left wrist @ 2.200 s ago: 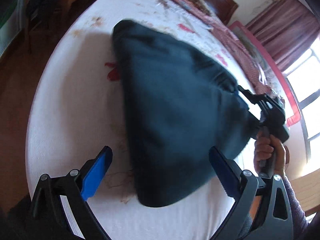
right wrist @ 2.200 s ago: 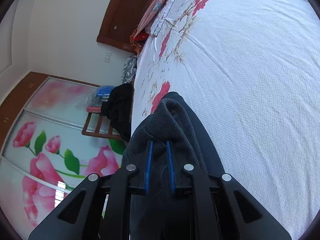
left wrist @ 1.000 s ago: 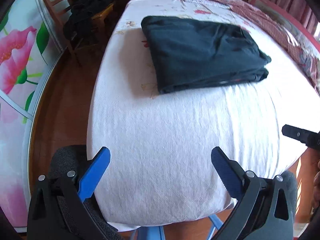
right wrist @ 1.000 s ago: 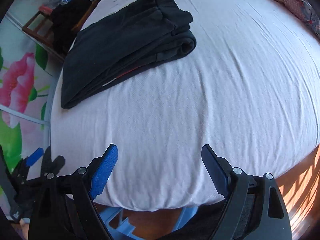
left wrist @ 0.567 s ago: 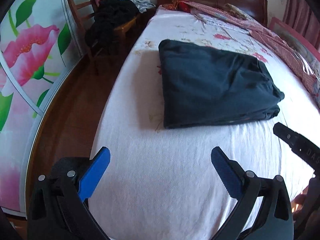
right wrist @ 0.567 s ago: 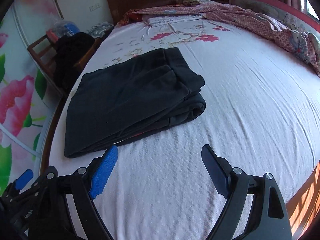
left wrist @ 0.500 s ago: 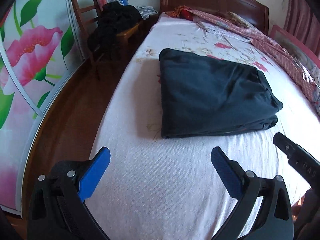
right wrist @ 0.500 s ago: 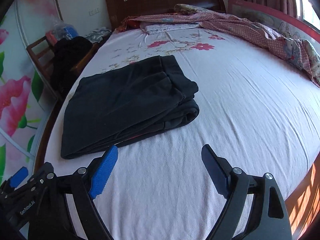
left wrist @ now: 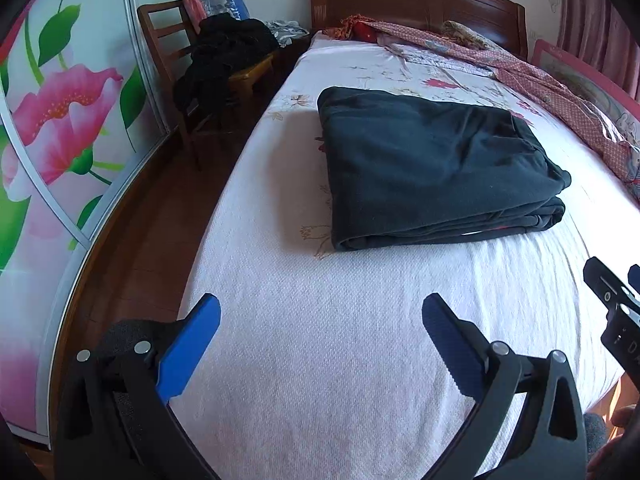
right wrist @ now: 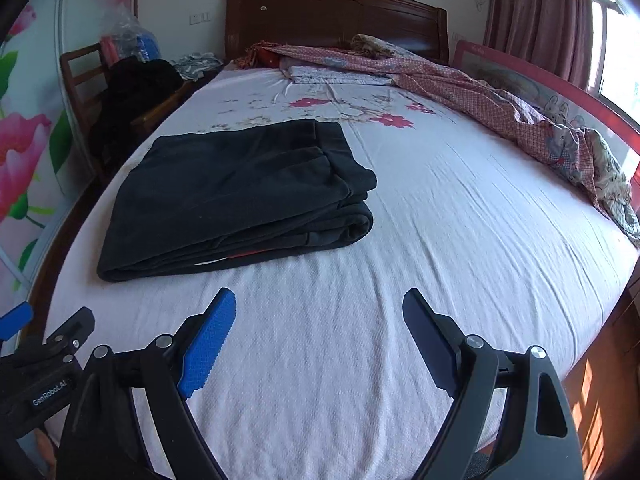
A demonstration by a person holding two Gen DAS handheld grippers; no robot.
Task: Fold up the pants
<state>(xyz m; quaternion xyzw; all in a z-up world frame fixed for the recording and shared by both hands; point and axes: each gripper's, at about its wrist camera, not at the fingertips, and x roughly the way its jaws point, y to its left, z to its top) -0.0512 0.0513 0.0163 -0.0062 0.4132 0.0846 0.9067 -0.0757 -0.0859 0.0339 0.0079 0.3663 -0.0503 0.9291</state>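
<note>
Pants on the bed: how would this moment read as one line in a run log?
pants: folded, flat on bed | left gripper: open, empty, short of pants | right gripper: open, empty | stage: fold looks done

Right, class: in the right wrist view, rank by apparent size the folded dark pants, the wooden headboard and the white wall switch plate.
1. Folded dark pants, though nearer the camera.
2. Wooden headboard.
3. White wall switch plate.
</note>
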